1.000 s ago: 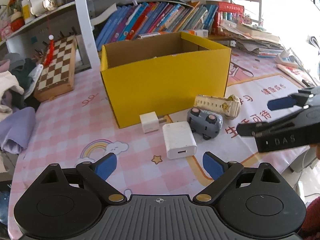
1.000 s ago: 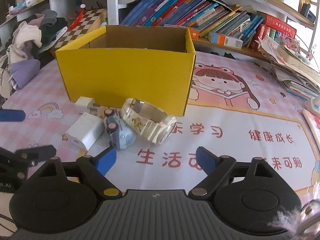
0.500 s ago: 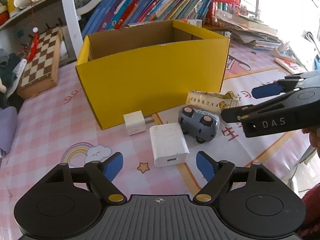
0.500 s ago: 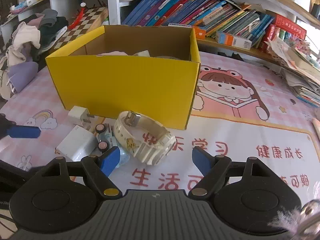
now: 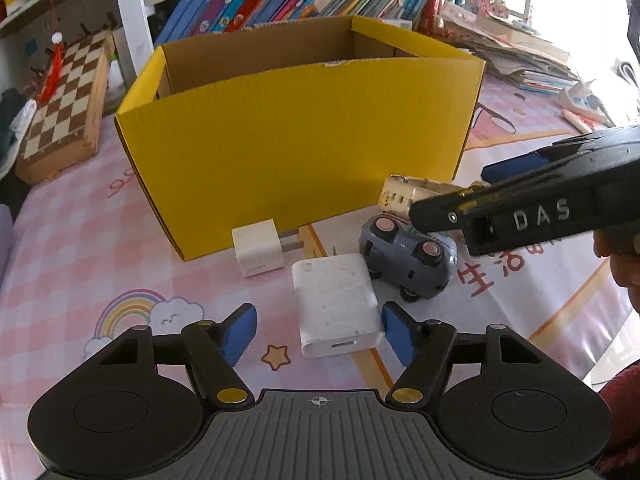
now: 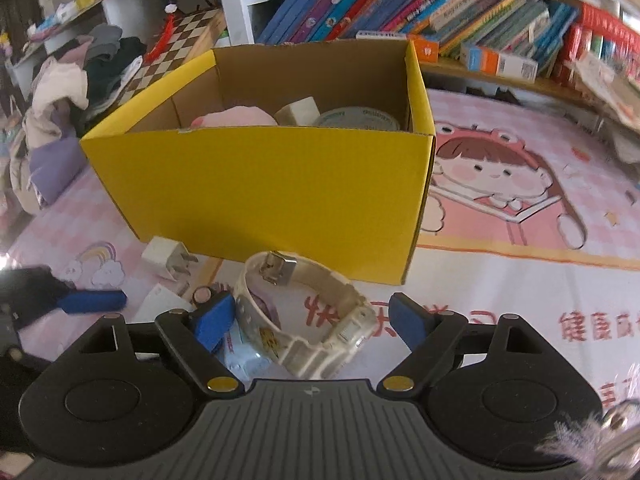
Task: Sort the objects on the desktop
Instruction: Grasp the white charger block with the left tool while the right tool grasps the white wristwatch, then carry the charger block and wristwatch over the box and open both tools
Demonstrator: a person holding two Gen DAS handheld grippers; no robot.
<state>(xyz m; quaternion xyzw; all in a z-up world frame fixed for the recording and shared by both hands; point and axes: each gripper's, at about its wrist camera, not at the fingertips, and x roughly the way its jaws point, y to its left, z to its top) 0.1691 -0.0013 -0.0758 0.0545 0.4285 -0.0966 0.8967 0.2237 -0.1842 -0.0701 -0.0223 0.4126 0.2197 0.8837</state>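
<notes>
A yellow cardboard box (image 5: 296,152) stands open on the pink mat; in the right wrist view the box (image 6: 256,184) holds a pink item, a white block and a tape roll. In front of it lie a small white plug (image 5: 258,247), a large white charger (image 5: 336,304), a grey toy car (image 5: 408,256) and a cream watch (image 6: 308,320). My left gripper (image 5: 320,330) is open, its pads astride the large charger's near end. My right gripper (image 6: 308,320) is open with the watch between its pads.
A chessboard (image 5: 66,92) leans at the far left beside a white shelf post (image 5: 132,20). Rows of books (image 6: 420,0) fill the shelf behind the box. Stacked papers (image 5: 516,56) lie at the far right. Clothes (image 6: 60,92) are heaped at the left.
Both grippers have moved forward and down. The left now straddles the large charger; the right has closed in around the watch. Nothing has been picked up.
</notes>
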